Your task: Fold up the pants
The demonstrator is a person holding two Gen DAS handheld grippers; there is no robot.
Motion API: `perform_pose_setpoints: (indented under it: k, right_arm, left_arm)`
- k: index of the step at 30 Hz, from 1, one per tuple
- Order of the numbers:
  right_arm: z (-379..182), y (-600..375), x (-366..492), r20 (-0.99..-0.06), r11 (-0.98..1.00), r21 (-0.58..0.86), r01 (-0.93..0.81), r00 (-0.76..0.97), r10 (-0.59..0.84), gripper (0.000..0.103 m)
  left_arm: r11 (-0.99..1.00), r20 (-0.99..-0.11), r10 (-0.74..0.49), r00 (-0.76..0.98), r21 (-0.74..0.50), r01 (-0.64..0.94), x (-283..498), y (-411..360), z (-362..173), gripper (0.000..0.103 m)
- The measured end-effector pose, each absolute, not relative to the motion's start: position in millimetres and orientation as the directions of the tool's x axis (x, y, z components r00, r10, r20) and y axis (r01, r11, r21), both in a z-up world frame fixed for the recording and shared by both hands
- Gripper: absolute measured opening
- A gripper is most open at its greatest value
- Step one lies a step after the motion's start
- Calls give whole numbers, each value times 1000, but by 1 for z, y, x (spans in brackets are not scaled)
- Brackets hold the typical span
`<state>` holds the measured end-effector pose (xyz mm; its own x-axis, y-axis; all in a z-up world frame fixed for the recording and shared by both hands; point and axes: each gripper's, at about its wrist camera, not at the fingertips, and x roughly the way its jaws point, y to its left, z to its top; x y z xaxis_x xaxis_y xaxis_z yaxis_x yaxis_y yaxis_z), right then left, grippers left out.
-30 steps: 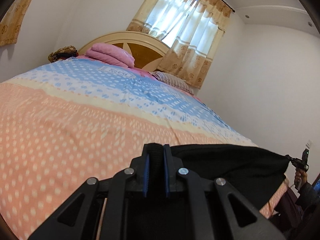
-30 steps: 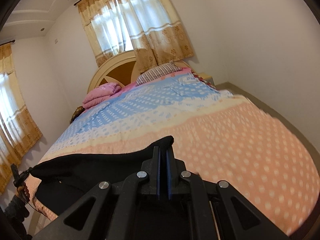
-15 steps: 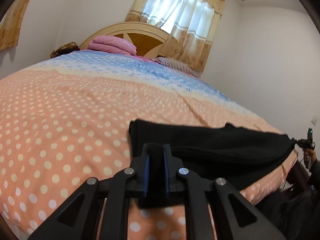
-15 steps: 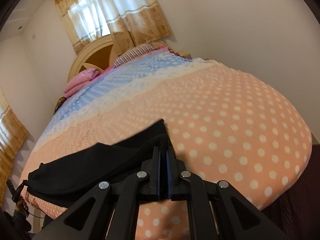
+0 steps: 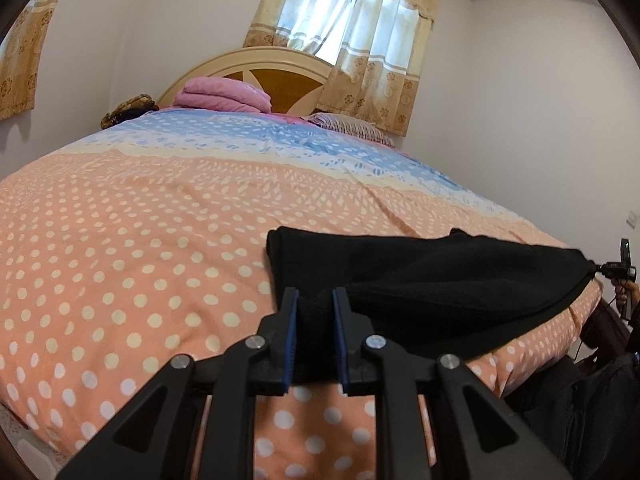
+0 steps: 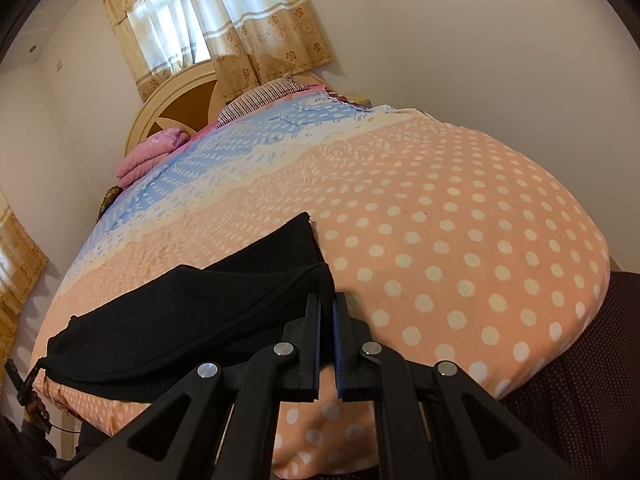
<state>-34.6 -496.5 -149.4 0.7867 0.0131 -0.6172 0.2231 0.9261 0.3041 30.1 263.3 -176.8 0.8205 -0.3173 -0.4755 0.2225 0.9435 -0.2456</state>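
Black pants (image 5: 432, 284) lie across the near end of a bed with an orange, white-dotted cover (image 5: 140, 248). My left gripper (image 5: 314, 300) has its jaws a small way apart, with the left end of the pants lying between them. My right gripper (image 6: 327, 304) has only a narrow gap between its jaws, at the right end of the pants (image 6: 192, 304); a corner of cloth reaches into the gap. In the left wrist view the other gripper (image 5: 618, 272) shows small at the pants' far corner.
A pink folded blanket (image 5: 224, 96) and a striped pillow (image 5: 352, 128) lie by the wooden headboard (image 5: 280, 68). Curtained windows stand behind. The bed's right edge drops to a dark base (image 6: 580, 380). White walls close both sides.
Both grippers came down from above the bed to its surface with the pants, which now lie on the cover. The left jaws have opened; the right jaws have parted slightly.
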Motion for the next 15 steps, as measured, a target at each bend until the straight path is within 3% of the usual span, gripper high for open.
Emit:
perform_pose_setpoints:
  k: [2,3,4,9,13,15]
  right_arm:
    - [-149,-501,-40,-621,917,297,265,784,-26,21]
    - [-148,-503,-43,-624,910,289,297,779,-56,49]
    - [-146,-506,-48,-622,904,281,323,779,-85,63]
    - [-113,-469,-63,-556,942,190,276,821,-129,63]
    - [-87,-416,-56,-524,977,175,118,852,-9,63]
    - [-82,-378,-42,-538,988,154,9,840,76,63]
  left_arm:
    - [949,-486,-305,819,-227,219,22,265,-177,33]
    - [952,-490,-296,820,-219,213,19,266,-176,36]
    - [957,-495,-281,822,-207,202,14,268,-176,42]
    - [968,-483,-222,847,-217,130,-6,285,-168,45]
    - [964,-426,-206,881,-245,106,-9,282,-153,45]
    - [960,-401,-228,887,-244,136,-5,269,-145,50]
